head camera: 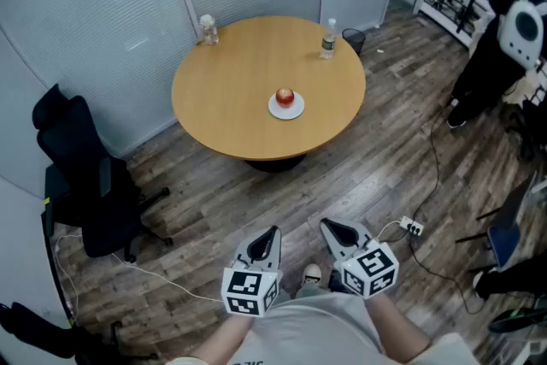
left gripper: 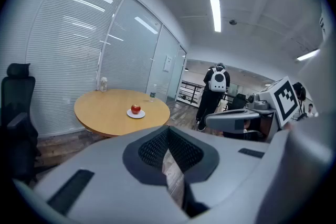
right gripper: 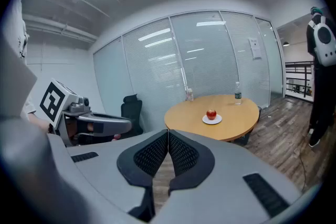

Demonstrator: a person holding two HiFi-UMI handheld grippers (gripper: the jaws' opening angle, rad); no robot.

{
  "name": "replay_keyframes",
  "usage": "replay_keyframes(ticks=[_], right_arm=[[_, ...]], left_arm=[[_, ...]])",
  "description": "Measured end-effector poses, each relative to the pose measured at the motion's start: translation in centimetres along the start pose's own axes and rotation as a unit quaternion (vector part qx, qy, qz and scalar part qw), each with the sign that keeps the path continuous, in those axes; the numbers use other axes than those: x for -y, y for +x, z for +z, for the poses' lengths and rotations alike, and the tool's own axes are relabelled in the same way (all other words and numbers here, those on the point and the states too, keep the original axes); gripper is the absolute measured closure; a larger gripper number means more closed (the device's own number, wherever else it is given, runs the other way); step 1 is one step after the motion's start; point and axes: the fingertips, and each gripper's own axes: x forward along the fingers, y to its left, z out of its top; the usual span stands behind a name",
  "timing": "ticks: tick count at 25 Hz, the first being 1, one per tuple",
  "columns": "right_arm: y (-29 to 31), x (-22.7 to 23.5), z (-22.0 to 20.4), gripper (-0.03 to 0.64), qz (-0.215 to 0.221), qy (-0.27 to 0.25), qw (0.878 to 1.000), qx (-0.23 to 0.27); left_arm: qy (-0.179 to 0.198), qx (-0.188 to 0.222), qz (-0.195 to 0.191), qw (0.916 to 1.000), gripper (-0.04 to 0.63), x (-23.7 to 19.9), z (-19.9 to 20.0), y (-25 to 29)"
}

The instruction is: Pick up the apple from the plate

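Observation:
A red apple (head camera: pixel 285 97) sits on a small white plate (head camera: pixel 286 108) near the middle of a round wooden table (head camera: pixel 222 111). The apple (left gripper: pixel 135 109) also shows far off in the left gripper view, and the apple (right gripper: pixel 211 114) in the right gripper view. My left gripper (head camera: pixel 272 232) and right gripper (head camera: pixel 329 226) are held low in front of my body, well short of the table, side by side. Both have their jaws shut with nothing between them.
Two bottles stand on the table: one (head camera: pixel 208 29) at the far left edge, one (head camera: pixel 328 39) at the far right. A black office chair (head camera: pixel 81 175) stands left of the table. A person in black (head camera: pixel 504 47) stands at the right. Cables and a power strip (head camera: pixel 411 226) lie on the wood floor.

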Motion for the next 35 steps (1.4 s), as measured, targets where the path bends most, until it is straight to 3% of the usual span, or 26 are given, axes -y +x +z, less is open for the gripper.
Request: replay_keyframes(ticks=[11,18,35], right_arm=[[-0.5,0.4,0.2,0.586,-0.005,-0.003,1.000,0.000],[-0.2,0.4,0.4,0.584,-0.029,0.025,0.999,0.013],[3.3,-2.4,1.3,0.584,-0.080,0.035,0.996,0.023]], left_arm=[[0.001,0.005,0.000,1.0000,0.592,0.0,0.2,0.1],[-0.002,0.009,-0.002,1.0000,0.592,-1.4,0.2,-0.8],[0.005,-0.003,-0.040,0.9992,0.592,-6.4,0.3,-2.4]])
